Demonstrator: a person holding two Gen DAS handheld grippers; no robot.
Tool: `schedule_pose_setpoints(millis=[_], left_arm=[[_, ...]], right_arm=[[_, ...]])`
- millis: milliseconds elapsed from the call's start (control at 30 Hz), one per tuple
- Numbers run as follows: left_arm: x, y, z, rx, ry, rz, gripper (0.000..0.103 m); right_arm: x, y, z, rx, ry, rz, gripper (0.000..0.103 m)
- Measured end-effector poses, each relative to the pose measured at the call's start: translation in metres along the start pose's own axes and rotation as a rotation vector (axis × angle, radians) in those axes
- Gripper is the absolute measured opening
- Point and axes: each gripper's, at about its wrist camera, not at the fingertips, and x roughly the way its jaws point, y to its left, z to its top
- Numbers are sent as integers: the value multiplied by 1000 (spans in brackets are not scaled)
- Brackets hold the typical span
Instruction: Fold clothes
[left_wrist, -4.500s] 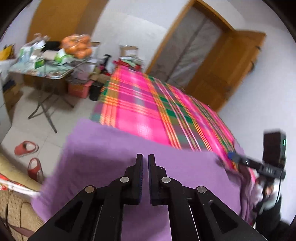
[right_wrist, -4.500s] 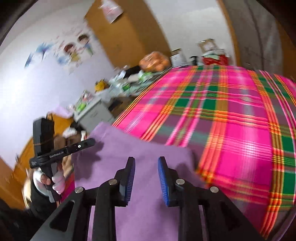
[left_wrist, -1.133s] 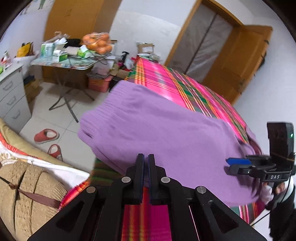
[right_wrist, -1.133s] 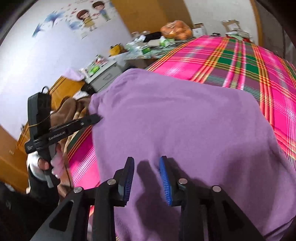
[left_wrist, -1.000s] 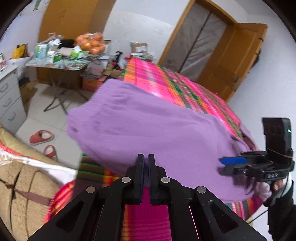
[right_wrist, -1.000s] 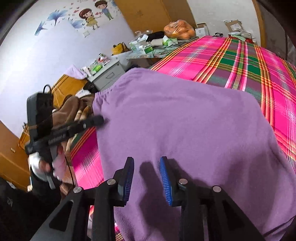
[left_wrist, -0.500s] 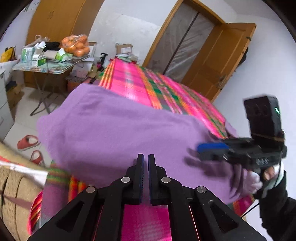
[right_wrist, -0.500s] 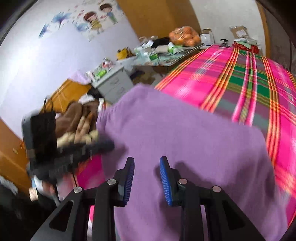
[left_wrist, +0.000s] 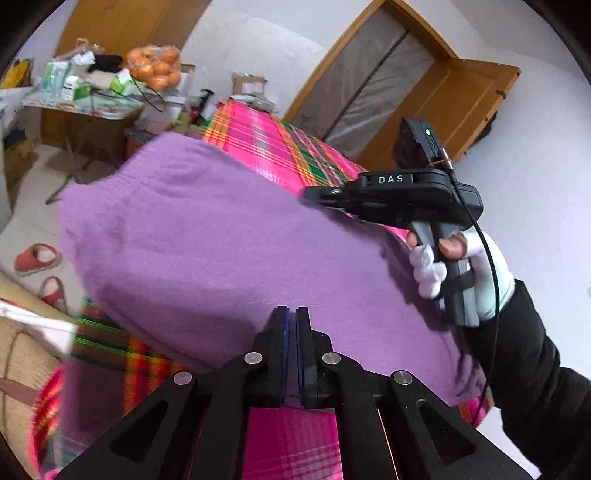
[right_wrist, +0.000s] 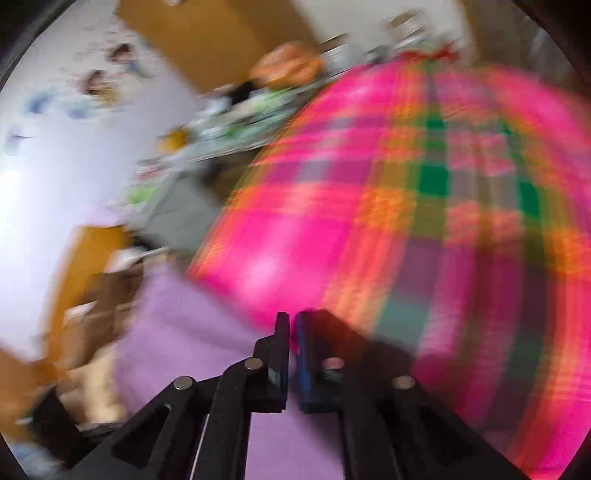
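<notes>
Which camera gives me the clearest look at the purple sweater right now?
The left wrist view: the purple sweater is sharp there and fills the middle, spread over the plaid bedspread. The right wrist view is motion-blurred and shows only part of it in the lower left.

Left gripper (left_wrist: 290, 325) in matte black plastic, blue pads lining the fingers, four silver round screws on the linkage, right gripper (left_wrist: 314, 192) black with white "DAS" lettering, green indicator light, thin black cable, hand (left_wrist: 458, 262) in white glove, black sleeve (left_wrist: 524, 354)
</notes>
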Motion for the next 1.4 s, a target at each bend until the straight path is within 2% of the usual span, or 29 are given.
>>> schedule_pose_setpoints(millis=[100, 167, 233, 300, 367, 400, 433, 467, 533, 567, 633, 800, 1033, 1167, 1200, 1267, 1400], left_arm=[[-17, 15, 5, -18, -86, 106, 4], [-17, 27, 7, -61, -82, 126, 4], [-18, 26, 5, -63, -76, 127, 4], [-19, 24, 2, -63, -70, 126, 4], [-19, 20, 0, -47, -67, 134, 4], [-20, 20, -1, -49, -67, 127, 4], [-22, 21, -3, -51, -68, 118, 4], [-24, 22, -5, -54, -69, 108, 4], [-23, 23, -5, -54, -73, 99, 4], [-24, 24, -7, -53, -75, 96, 4], [-24, 28, -6, -53, -77, 92, 4], [-22, 29, -3, -56, -81, 91, 4], [-23, 22, -4, -47, -88, 139, 4], [-27, 12, -9, -37, -75, 151, 4], [-27, 8, -10, -29, -68, 142, 4], [-26, -4, -12, -6, -58, 123, 4], [-13, -33, -16, 46, -12, 48, 4]], right_arm=[[-9, 0, 1, 2, -41, -25, 9], [-5, 15, -6, -41, -15, 22, 11], [5, 25, -10, -60, 31, 60, 11], [3, 18, -6, -38, 16, 23, 11], [1, 11, -2, -16, 0, -14, 2], [0, 7, 0, -6, -8, -32, 1], [-1, 4, 2, 5, -16, -51, 2], [-2, 1, 4, 16, -24, -69, 8], [-3, -6, 8, 38, -39, -106, 9], [-8, -7, 6, 47, -48, -93, 9], [-33, -3, -12, 26, -66, -49, 10], [-89, 7, -80, -57, -65, -37, 12], [-120, 6, -174, -116, -40, -56, 16], [-135, 18, -206, -181, -47, -52, 22], [-137, 21, -212, -204, -51, -54, 23], [-137, 30, -220, -227, -59, -43, 34], [-138, 27, -220, -208, -72, -5, 38]])
